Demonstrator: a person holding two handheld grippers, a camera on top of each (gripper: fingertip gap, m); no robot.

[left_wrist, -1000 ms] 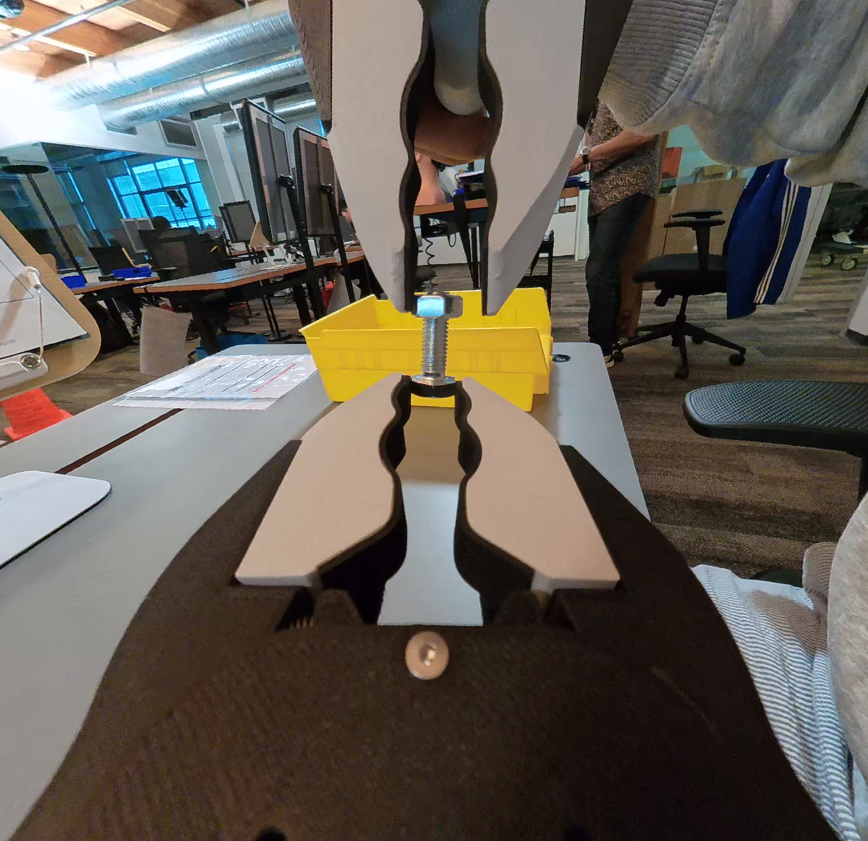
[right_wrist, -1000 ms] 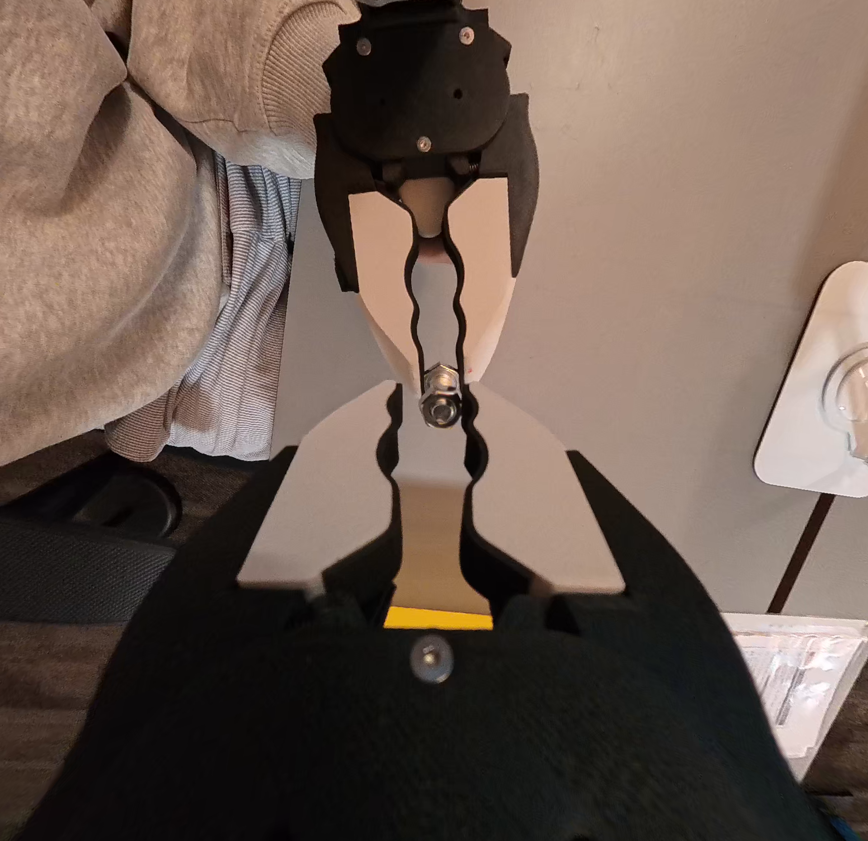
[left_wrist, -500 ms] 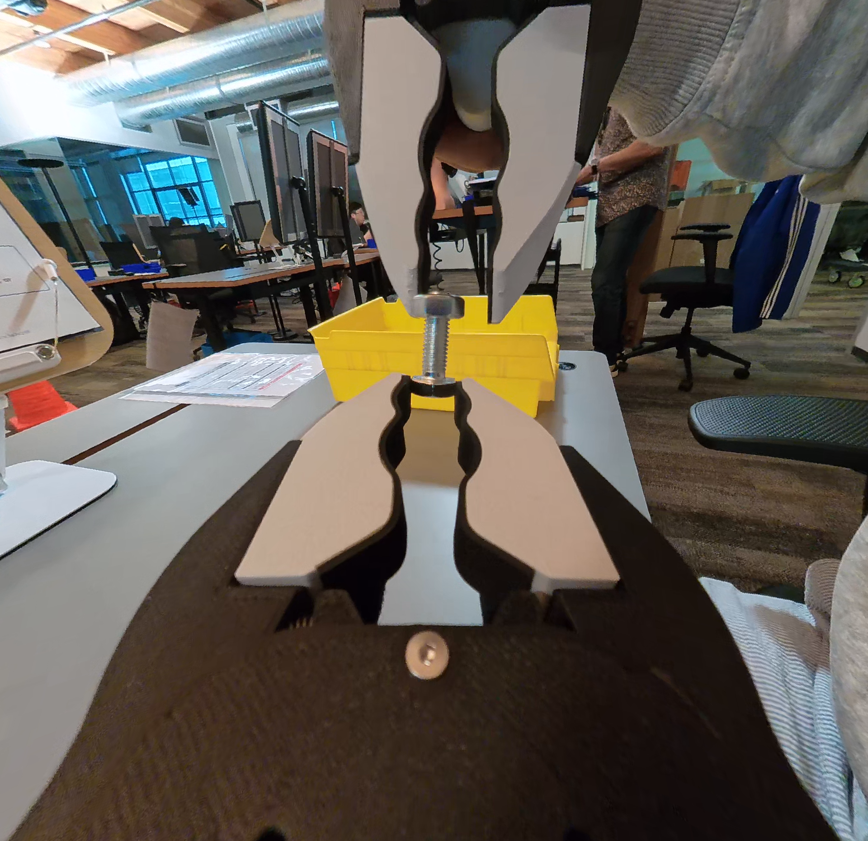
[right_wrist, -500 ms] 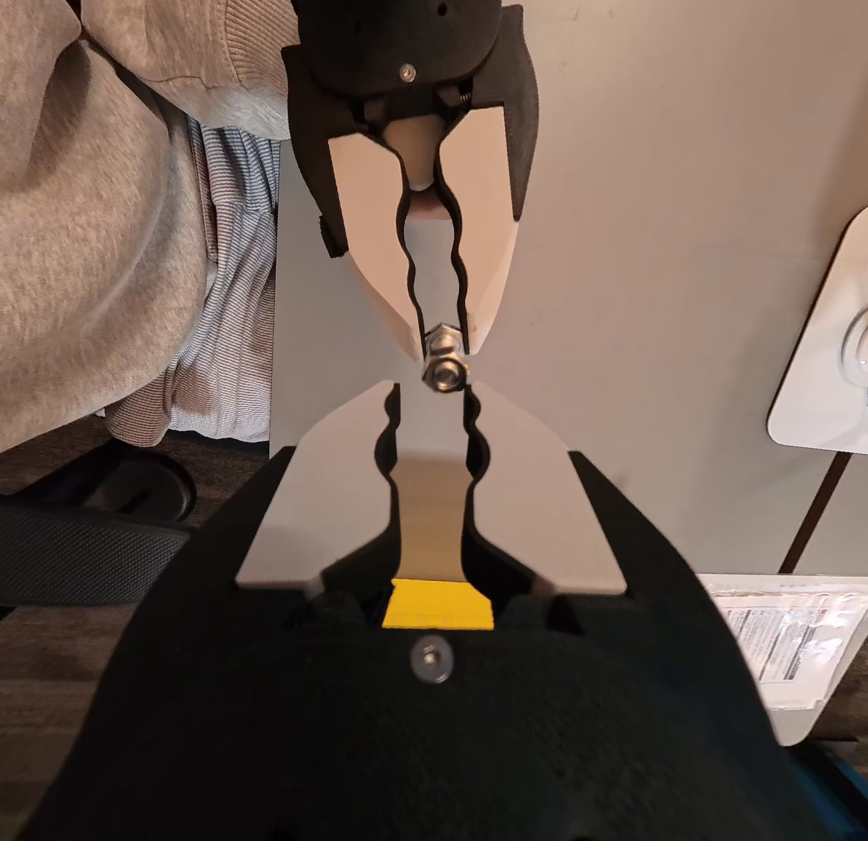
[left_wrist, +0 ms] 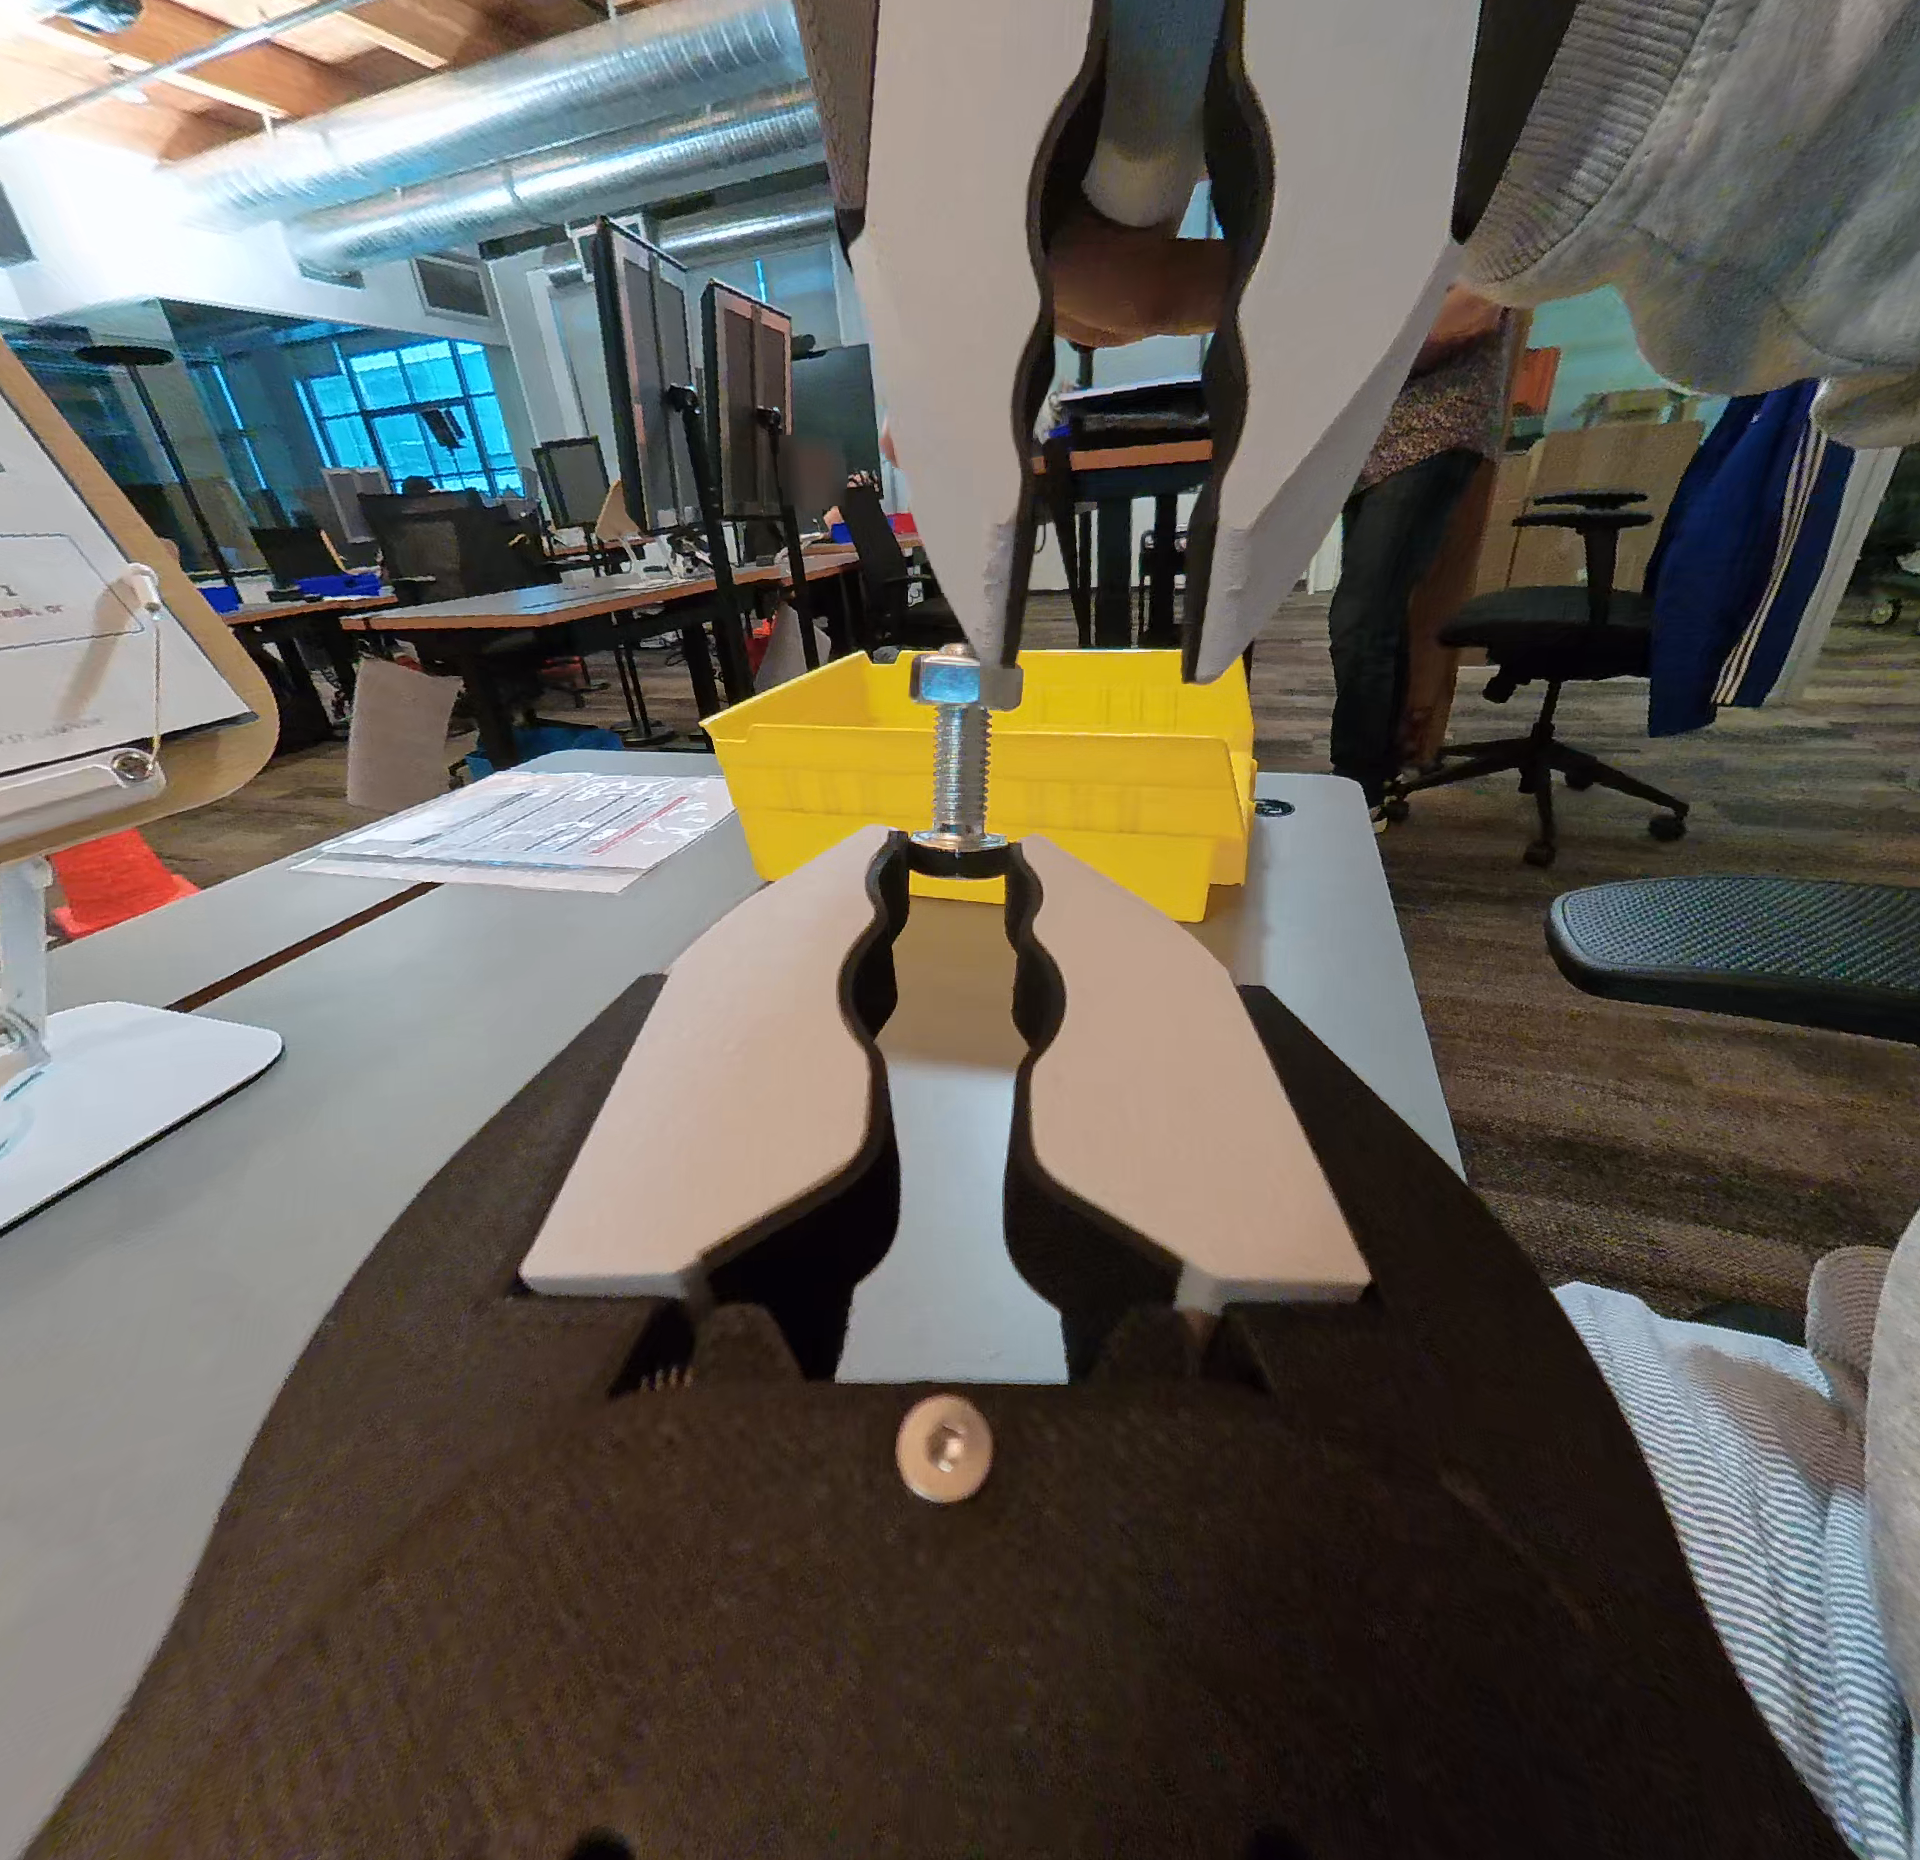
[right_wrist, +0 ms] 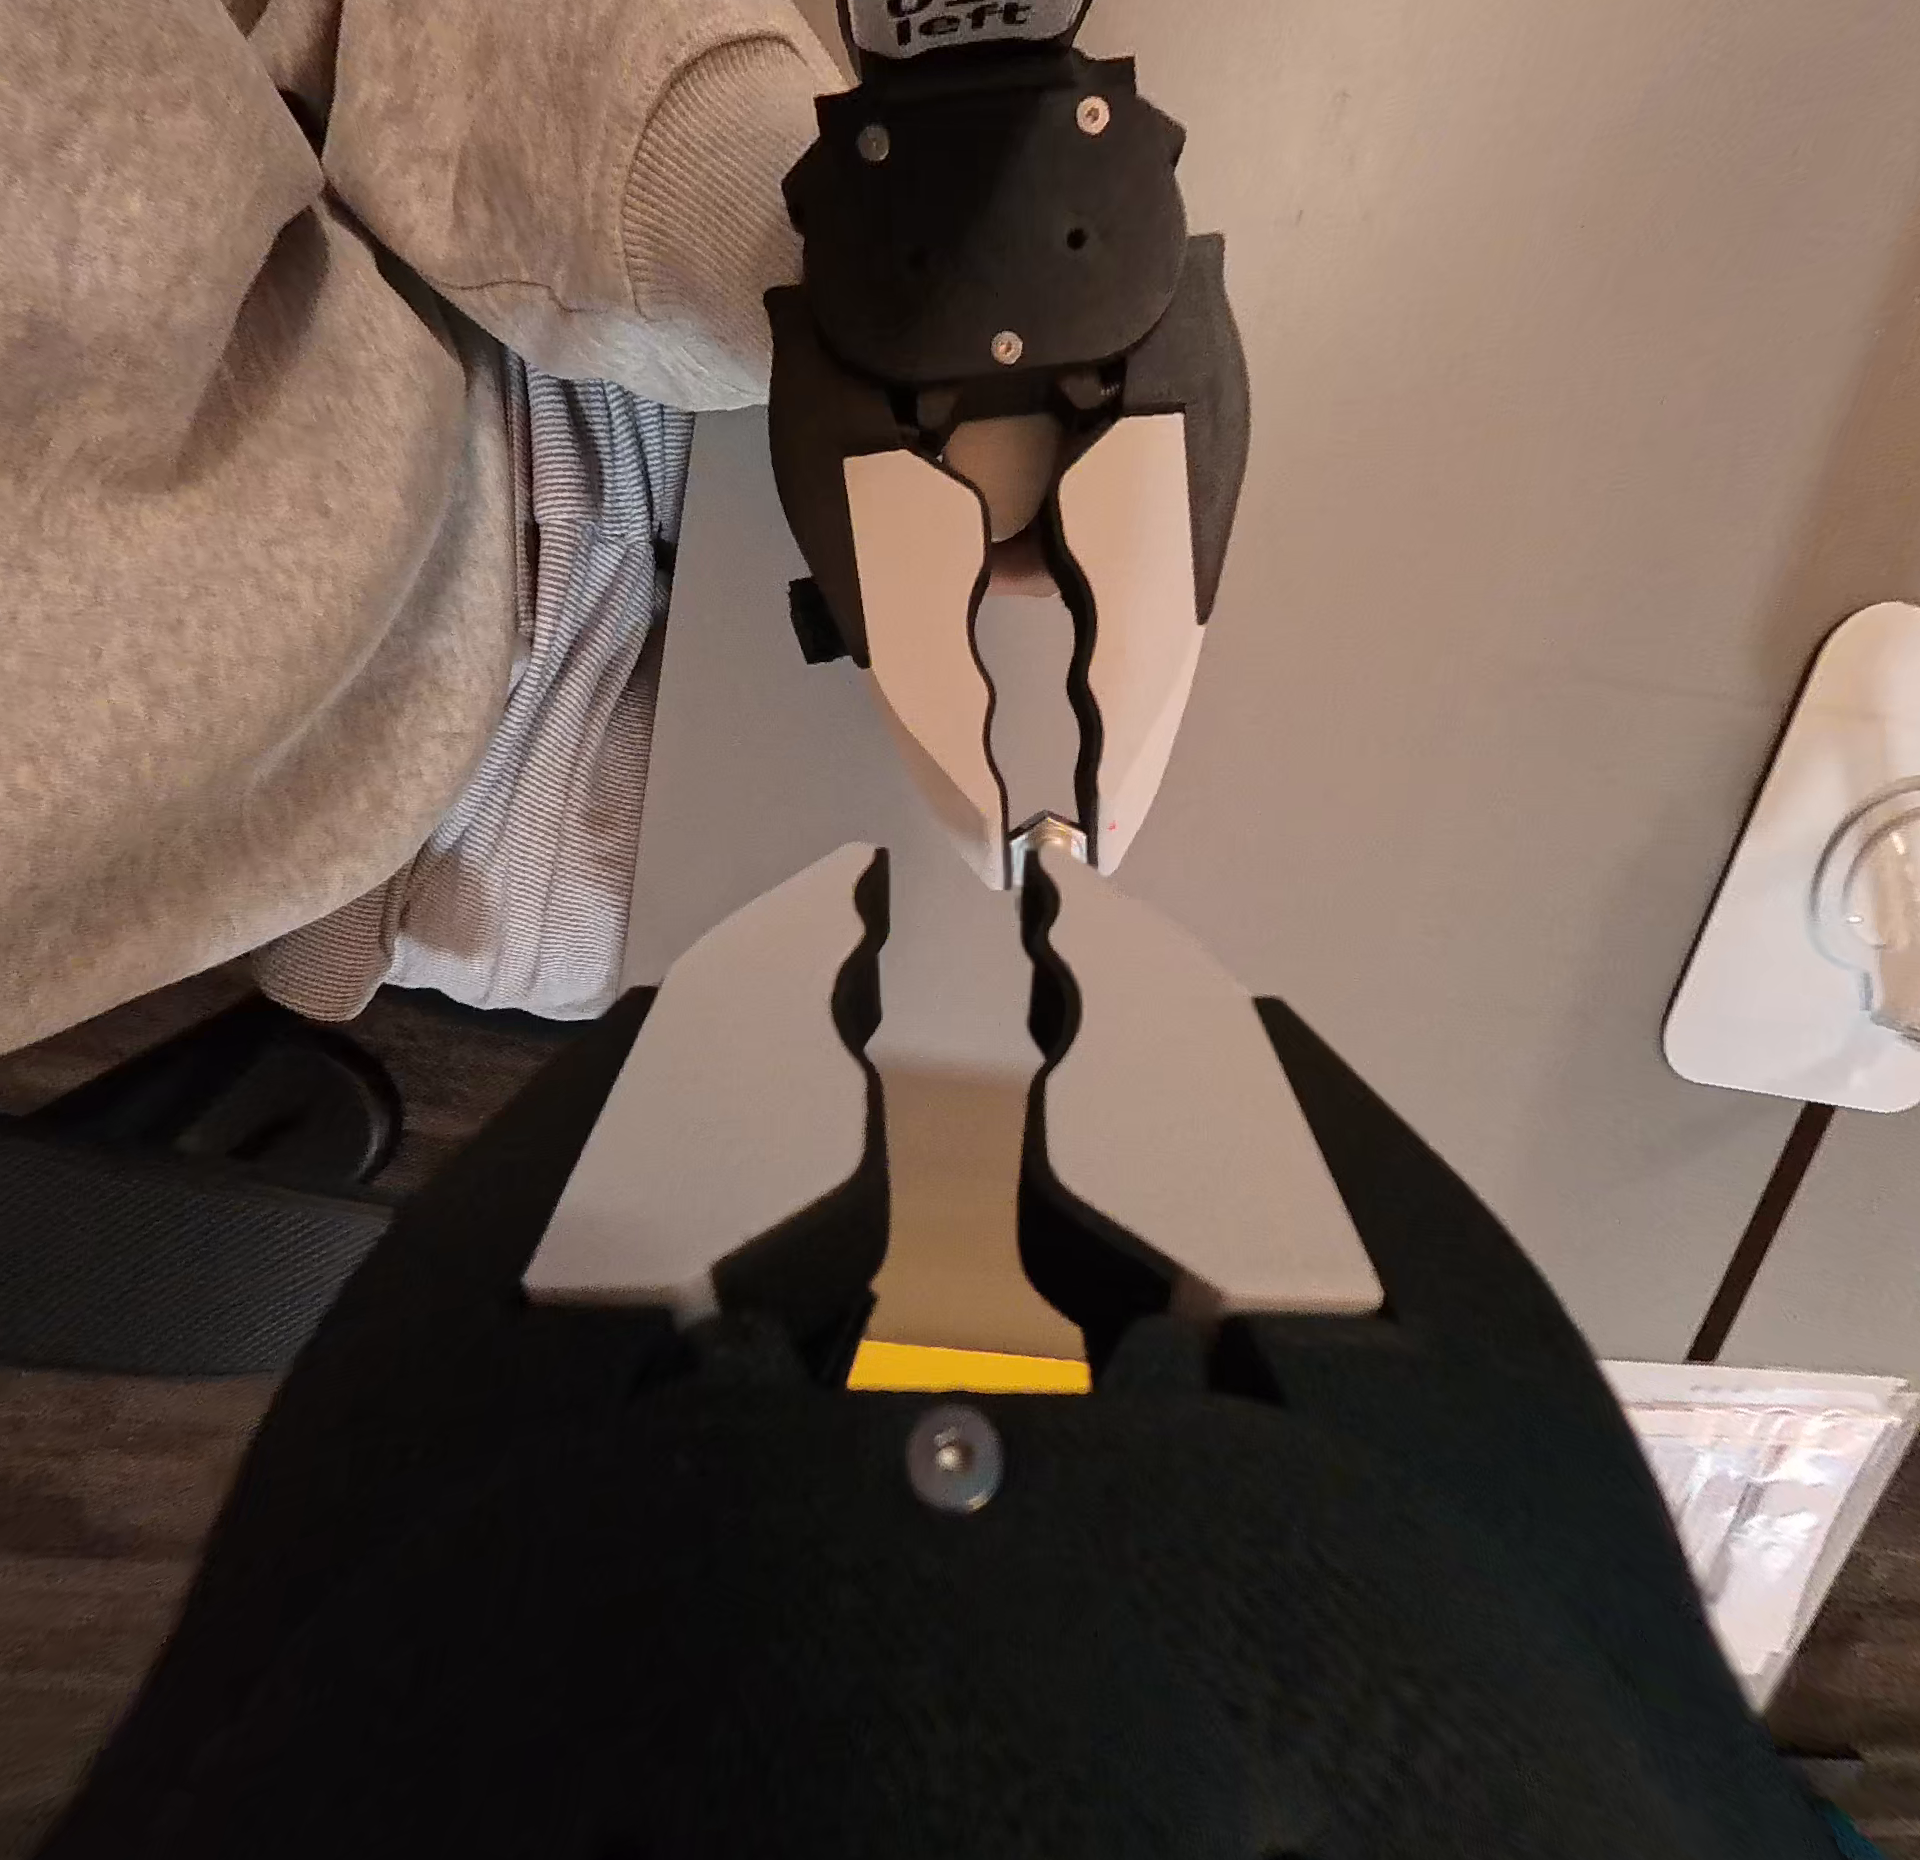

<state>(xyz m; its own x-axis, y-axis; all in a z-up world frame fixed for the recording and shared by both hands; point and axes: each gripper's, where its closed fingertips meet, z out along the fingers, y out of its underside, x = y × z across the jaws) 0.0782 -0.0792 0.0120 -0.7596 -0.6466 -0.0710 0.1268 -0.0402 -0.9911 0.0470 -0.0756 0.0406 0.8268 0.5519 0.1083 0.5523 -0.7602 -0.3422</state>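
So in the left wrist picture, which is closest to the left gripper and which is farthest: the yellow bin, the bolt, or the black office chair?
1. Bolt: standing upright, its lower end clamped between the left gripper fingertips.
2. Yellow bin: just behind the bolt, on the grey table.
3. Black office chair: far right, out on the floor.

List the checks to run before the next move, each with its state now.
1. Left gripper shut on the bolt: ok.
2. Bolt upright, head on top: ok.
3. Right gripper open: ok.
4. Bolt head centred in the right gripper's gap: not ok; it sits against one finger, off to the side.
5. Bolt clear above the table: ok.
6. What the left gripper pinches at the bolt's foot, nut or washer: cannot tell.
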